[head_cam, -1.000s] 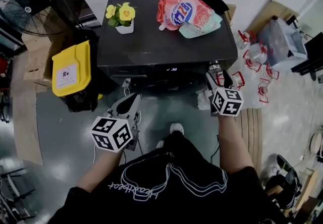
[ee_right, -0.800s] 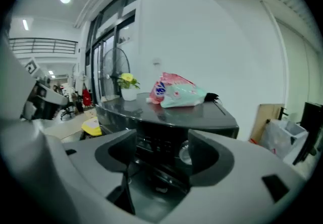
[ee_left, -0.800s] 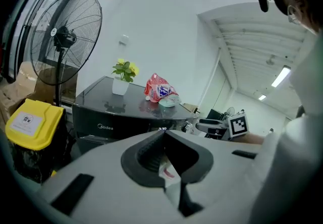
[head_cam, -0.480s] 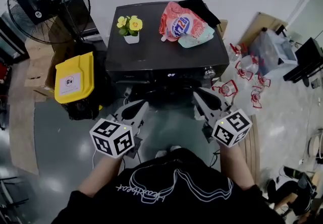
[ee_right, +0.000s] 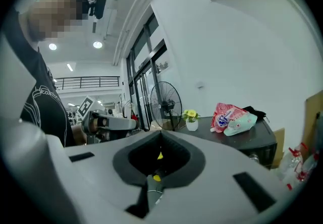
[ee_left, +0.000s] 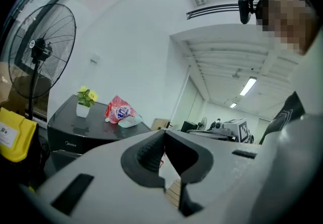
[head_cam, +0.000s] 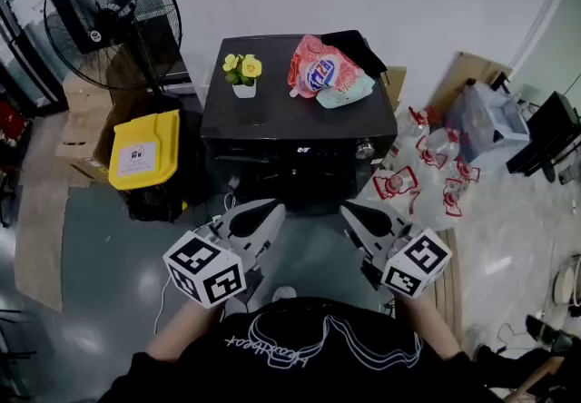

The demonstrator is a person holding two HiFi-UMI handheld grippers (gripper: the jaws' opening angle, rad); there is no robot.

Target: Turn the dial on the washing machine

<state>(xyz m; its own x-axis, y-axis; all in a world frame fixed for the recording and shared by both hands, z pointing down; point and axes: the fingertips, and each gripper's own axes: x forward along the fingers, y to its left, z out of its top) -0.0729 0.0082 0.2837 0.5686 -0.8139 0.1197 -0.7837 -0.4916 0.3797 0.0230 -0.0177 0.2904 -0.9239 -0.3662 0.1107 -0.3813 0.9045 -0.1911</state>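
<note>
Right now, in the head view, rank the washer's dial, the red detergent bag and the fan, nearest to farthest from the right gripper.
1. dial, front right of the washer, just ahead of the right gripper.
2. red detergent bag, at the back of the washer's top.
3. fan, far left, beside the washer.

1. A black short-sleeved T-shirt (head_cam: 300, 365) is worn, printed with white outline script.
2. The left gripper (head_cam: 270, 208) and right gripper (head_cam: 350, 209) are cased in pale grey, with dark pads.
3. Black-and-white marker cubes (head_cam: 204, 270) are carried on both.
</note>
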